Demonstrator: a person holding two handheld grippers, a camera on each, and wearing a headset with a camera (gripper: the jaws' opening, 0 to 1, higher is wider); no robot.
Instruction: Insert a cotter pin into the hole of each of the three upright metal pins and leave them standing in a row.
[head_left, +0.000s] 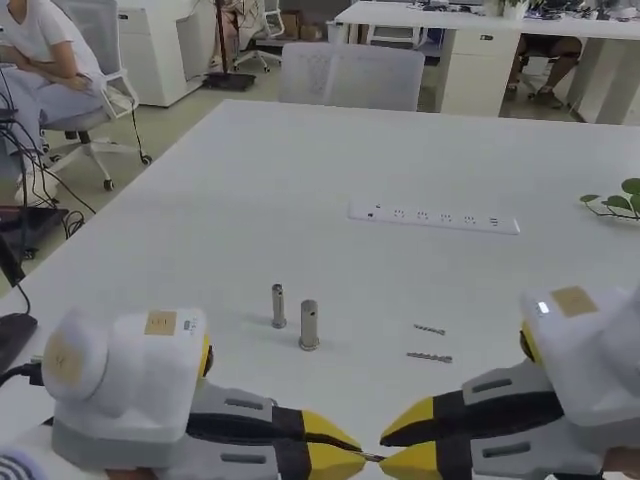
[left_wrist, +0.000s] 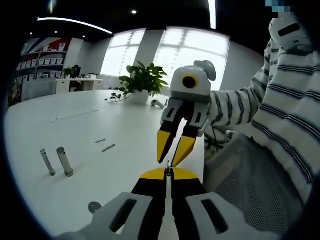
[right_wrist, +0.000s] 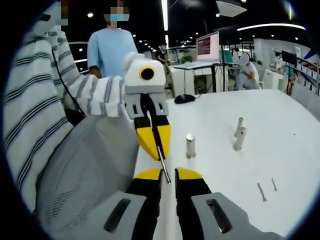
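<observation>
Thin grey metal cotter pin (right_wrist: 164, 167) held between both grippers' tips, 6 o'clock in head view: likely a handover.
Left gripper (left_wrist: 169, 173) clamped on it; right gripper (right_wrist: 169, 173) narrowly parted round it. Next: align with the holes in the upright silver metal pins (head_left: 309, 325), 11 o'clock.

White table (head_left: 300, 180), silver pins (head_left: 308, 325), grey cotter pin (right_wrist: 164, 167), yellow-tipped left gripper (left_wrist: 170, 173) and right gripper (right_wrist: 169, 175), striped sleeve (left_wrist: 285, 90)
</observation>
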